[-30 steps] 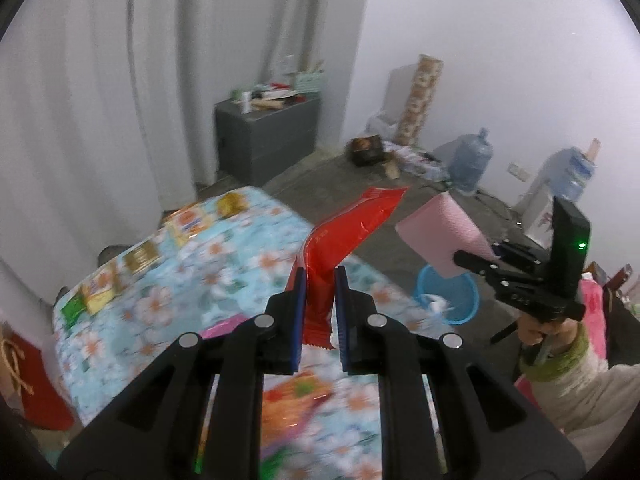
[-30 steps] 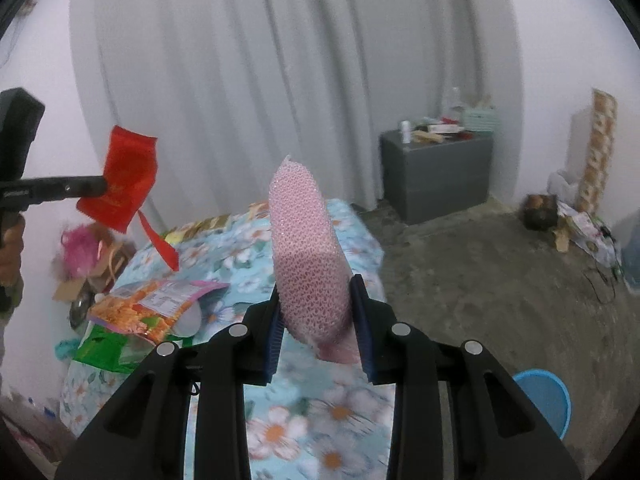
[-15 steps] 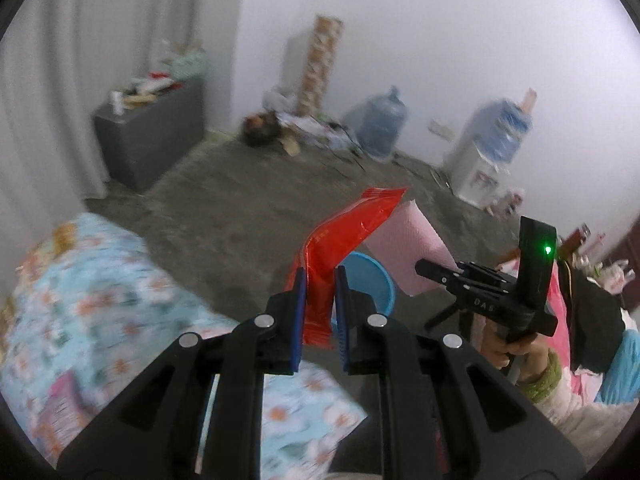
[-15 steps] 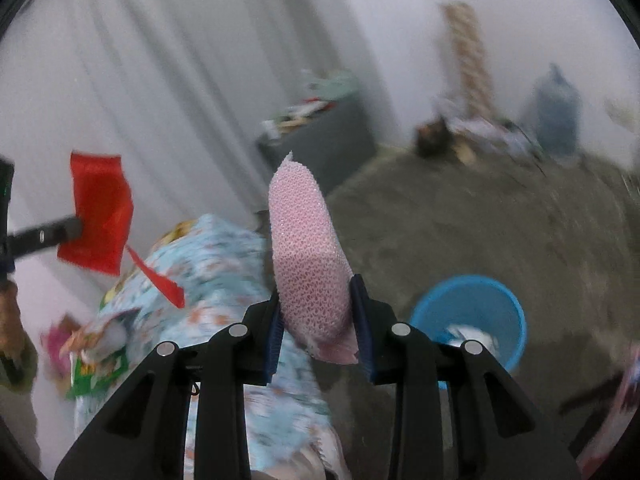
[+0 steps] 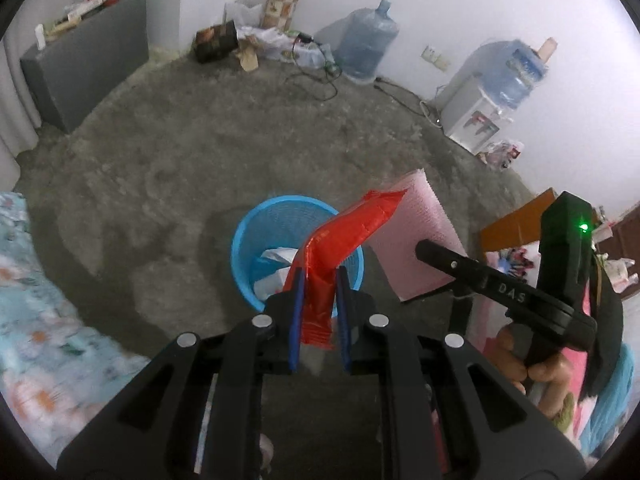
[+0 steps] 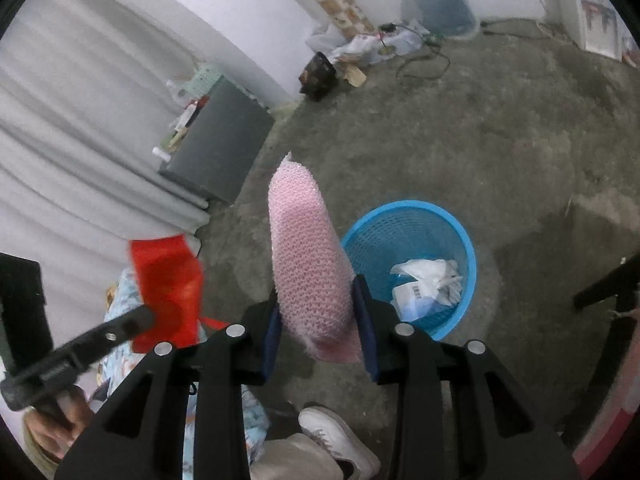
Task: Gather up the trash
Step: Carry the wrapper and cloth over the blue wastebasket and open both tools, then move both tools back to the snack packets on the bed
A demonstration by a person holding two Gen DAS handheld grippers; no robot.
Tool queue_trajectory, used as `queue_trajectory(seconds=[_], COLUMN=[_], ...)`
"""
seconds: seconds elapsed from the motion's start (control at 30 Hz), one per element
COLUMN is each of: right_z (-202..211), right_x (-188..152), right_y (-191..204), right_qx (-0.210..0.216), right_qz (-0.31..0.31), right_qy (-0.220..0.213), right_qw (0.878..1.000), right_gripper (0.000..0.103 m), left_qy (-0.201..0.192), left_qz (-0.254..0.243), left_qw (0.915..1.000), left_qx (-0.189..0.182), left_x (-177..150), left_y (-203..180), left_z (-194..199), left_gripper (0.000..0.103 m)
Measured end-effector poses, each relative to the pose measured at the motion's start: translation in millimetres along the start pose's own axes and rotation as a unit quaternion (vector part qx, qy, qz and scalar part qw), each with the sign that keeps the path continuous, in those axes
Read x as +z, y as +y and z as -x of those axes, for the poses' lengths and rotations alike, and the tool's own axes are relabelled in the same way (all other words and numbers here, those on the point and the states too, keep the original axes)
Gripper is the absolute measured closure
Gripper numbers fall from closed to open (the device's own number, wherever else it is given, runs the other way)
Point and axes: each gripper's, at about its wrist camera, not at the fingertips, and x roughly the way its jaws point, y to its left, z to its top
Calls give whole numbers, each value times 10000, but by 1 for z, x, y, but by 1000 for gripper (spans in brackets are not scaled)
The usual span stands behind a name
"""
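Holding trash over the blue bin (image 5: 240,240), which sits on the floor with white litter inside.
The right gripper (image 6: 318,320) clamps pink bubble wrap (image 6: 306,256); the left gripper (image 5: 319,304) pinches a red wrapper (image 5: 344,236), both above the rim.

Both hand-held grippers (image 5: 319,312) (image 6: 318,322) apparently clamped

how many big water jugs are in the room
2: one water jug stands on the floor against the far wall, and one water jug sits inverted atop the white dispenser to its right. Others may lie outside view.
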Motion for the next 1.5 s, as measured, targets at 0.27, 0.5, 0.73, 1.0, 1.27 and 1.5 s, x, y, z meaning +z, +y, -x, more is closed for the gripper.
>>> queue_trajectory(seconds=[0.27,0.5,0.73,1.0,1.27,1.5], right_z=[-50,-37,-16,-2,-10,-20], right_x=[-10,-4,-4,-37,-101,-147], right_y=[-59,-46,0,83,174,265], right_qx=[-654,-516,-124,566,1503,2518], right_qz=[-259,-11,588,1487,2060,2095], right_qy=[300,105,-46,164,1131,2011], right_qw=[9971,9986,9982,9871,9603,9232], right_gripper=[41,41,31,24,24,24], left_qy=[249,88,-492,-1724,-2771,-3559], left_qz=[291,91,-196,-427,689,1346], left_qw=[9984,9981,9971,9735,9295,8784], left_qx=[426,606,549,1439,2335,2893], left_x=[3,-6,-45,-143,-251,-332], left_y=[9,-1,-12,15,79,112], left_z=[-58,-26,79,229,346,411], left_gripper=[49,49,38,25,25,20])
